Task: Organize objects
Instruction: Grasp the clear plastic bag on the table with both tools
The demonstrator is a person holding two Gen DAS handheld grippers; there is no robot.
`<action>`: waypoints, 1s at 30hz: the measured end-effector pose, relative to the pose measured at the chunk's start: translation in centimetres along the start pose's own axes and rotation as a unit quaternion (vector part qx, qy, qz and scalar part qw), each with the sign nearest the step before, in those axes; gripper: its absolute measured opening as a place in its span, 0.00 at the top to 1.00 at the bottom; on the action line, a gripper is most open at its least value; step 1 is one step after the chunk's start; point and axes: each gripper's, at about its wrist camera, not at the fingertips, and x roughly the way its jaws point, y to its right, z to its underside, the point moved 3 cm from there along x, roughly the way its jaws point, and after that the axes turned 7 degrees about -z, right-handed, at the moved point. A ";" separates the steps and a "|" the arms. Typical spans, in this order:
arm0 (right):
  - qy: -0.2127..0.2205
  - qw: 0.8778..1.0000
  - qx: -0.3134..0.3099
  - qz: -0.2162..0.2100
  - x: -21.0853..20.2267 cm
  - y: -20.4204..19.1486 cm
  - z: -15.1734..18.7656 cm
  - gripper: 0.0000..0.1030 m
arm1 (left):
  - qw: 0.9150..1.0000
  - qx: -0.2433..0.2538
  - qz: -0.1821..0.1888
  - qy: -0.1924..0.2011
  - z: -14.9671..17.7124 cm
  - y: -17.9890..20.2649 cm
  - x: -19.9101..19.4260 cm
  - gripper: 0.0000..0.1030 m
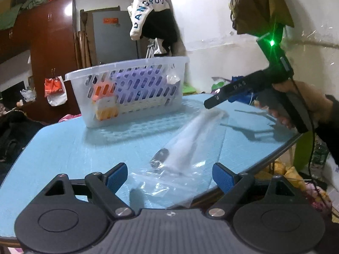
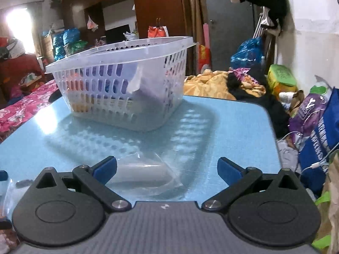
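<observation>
While the clear bag [image 1: 190, 148] lies flat on the tabletop [image 1: 63, 148], both tools are spread wide. Left tool [image 1: 170, 176]: pinch the bag's edge. Then lift it to the basket [image 1: 127, 89].

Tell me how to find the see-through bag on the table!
Look at the blue table with the white basket standing on it. In front of the basket, at the near edge, lies a clear bag flat on the tabletop, between the open left tongs. Unlike the things packed inside the basket, it lies loose outside and holds a long white item.
</observation>
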 end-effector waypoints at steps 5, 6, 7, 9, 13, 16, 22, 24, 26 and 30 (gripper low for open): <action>-0.014 1.000 -0.004 -0.018 0.6 -0.3 0.2 0.00 | 1.000 -0.012 -0.003 -0.009 0.1 -0.7 0.9 0.13; -0.016 1.000 -0.003 -0.024 0.7 -0.3 0.3 0.00 | 1.000 -0.013 -0.002 -0.010 0.1 -0.8 0.9 0.13; -0.019 0.999 0.000 -0.029 0.8 -0.3 0.2 0.00 | 1.000 -0.011 0.000 -0.010 0.1 -0.8 1.0 0.13; -0.024 0.999 0.004 -0.039 0.9 -0.2 0.3 0.01 | 1.000 -0.009 0.001 -0.008 0.0 -0.8 1.2 0.14; -0.028 0.999 -0.005 -0.042 1.0 -0.5 0.4 0.12 | 1.000 -0.015 0.018 -0.008 -0.1 -0.9 1.5 0.27; -0.028 0.998 -0.012 -0.051 0.9 -0.8 0.3 0.22 | 1.000 -0.005 0.012 -0.004 -0.3 -0.7 1.7 0.28; -0.027 0.997 -0.028 -0.059 0.1 -1.1 0.8 0.36 | 1.000 0.016 0.005 0.003 -0.6 -0.3 1.9 0.38; -0.024 0.997 -0.028 -0.062 -0.3 -1.0 1.0 0.41 | 1.000 0.024 0.003 0.005 -0.7 -0.1 1.9 0.44; -0.020 0.998 -0.026 -0.060 -0.6 -0.9 1.2 0.50 | 1.000 0.027 0.001 0.007 -0.7 0.2 1.9 0.51; -0.014 0.998 -0.022 -0.065 -1.1 -0.7 1.4 0.65 | 0.999 0.034 -0.005 0.012 -0.6 0.4 1.8 0.61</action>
